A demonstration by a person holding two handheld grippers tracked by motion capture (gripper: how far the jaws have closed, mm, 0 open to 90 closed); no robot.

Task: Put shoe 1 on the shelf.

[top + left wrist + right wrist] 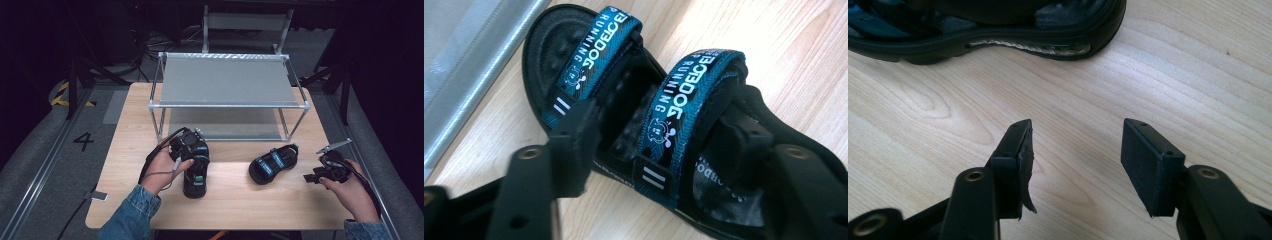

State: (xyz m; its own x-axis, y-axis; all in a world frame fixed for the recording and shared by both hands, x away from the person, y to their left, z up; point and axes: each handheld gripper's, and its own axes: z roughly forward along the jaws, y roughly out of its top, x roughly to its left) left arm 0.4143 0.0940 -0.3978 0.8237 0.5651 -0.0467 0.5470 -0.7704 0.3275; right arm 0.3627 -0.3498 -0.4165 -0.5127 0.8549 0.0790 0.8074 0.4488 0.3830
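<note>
A light wood-grain table with rounded corners is seen from above, set on a dark grey floor. At the back of it a two-tier rack is stood, built from thin shiny metal tubes with flat grey fabric-looking panels stretched across as shelves.

In front of the rack, two chunky black sandals are laid on the table, well apart from each other. The left sandal is placed near the left front leg of the rack, long axis pointing toward the person. Its footbed is bumpy and rubbery, and two woven teal straps with white lettering and a small skull graphic are wrapped over it. The left tongs are clamped around the nearer strap, one jaw on each side of it, held by a hand in a denim sleeve.

The right sandal is set at an angle near the table's middle. A thick moulded sole with a pale worn patch along the side is shown in the right gripper view.

The right tongs are held apart just over bare wood, near that sole but not touching it. Flat, blocky black pads are fitted, and a bit of torn rubber is seen on one.
</note>
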